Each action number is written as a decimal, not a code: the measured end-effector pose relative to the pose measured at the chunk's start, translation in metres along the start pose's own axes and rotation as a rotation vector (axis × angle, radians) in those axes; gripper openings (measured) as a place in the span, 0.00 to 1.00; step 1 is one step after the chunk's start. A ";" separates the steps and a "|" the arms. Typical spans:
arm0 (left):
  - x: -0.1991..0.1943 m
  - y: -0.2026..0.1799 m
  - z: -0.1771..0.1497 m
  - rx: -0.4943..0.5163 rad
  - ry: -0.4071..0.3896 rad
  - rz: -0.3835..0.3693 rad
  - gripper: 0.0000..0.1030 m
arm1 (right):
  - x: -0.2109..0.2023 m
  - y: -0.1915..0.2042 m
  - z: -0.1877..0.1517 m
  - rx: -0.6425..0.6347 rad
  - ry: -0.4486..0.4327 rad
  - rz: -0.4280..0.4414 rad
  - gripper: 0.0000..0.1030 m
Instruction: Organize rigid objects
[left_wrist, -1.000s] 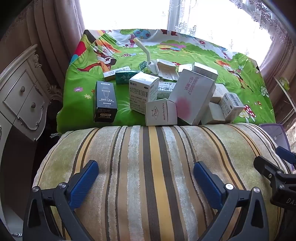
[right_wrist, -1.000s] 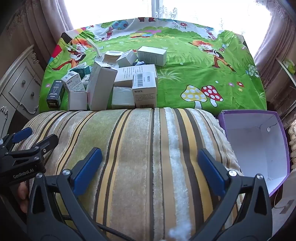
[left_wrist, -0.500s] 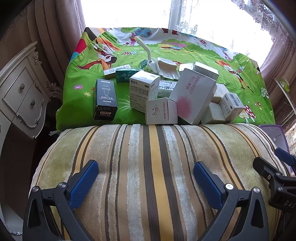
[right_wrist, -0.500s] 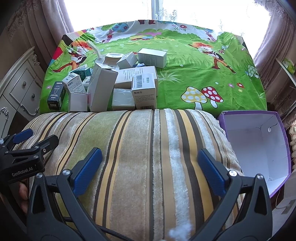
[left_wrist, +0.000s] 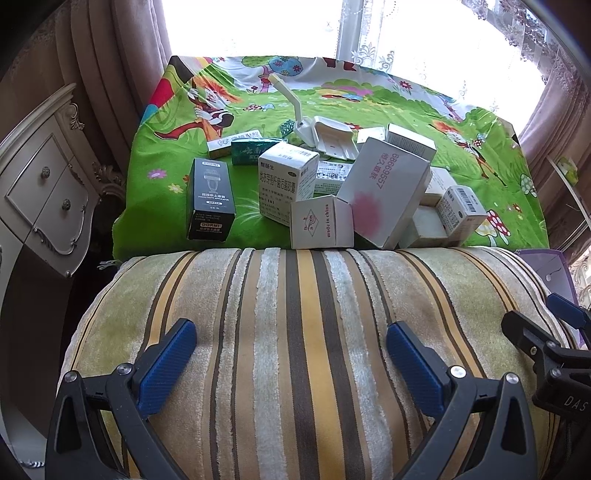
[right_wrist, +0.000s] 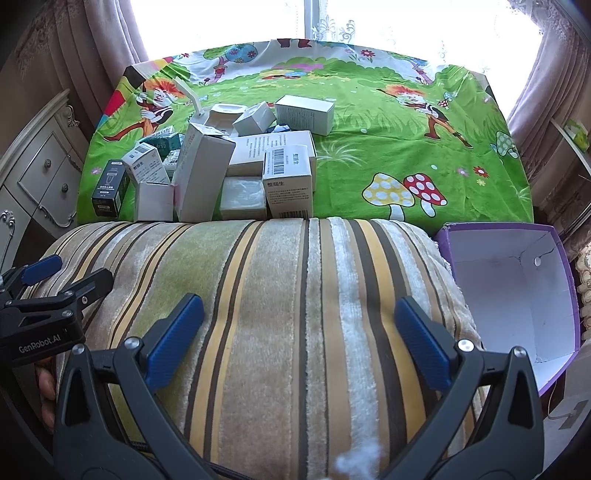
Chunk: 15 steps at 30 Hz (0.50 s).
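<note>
My left tongs and right tongs: both spread apart, empty, hovering over striped cushion. Boxes piled on green cartoon sheet beyond cushion, nearest ones touching its far edge. Black box upright, left of pile. Purple bin right of cushion, open, white inside.

Strong daylight floods in from the window at the top of both frames, blown out to pure white, while the fisheye lens bends the edges and leaves the corners dark, everything else staying sharp.
</note>
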<state>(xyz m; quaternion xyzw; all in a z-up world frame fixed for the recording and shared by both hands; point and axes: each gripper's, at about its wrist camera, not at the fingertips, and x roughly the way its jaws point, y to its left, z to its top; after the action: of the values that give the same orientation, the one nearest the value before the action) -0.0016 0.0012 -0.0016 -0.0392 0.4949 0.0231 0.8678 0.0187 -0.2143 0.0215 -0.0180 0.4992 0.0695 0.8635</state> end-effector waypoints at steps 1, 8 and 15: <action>-0.001 0.000 -0.001 0.001 -0.003 -0.001 1.00 | 0.000 -0.001 0.000 0.005 0.002 0.005 1.00; -0.003 0.002 -0.001 -0.008 -0.014 -0.016 1.00 | 0.004 -0.003 0.009 -0.010 0.085 0.030 1.00; -0.005 0.002 -0.001 -0.003 -0.024 -0.020 1.00 | 0.004 -0.004 0.010 -0.009 0.089 0.039 1.00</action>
<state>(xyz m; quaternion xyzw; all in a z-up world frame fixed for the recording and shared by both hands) -0.0054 0.0028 0.0023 -0.0451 0.4840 0.0157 0.8737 0.0296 -0.2170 0.0226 -0.0150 0.5372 0.0878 0.8388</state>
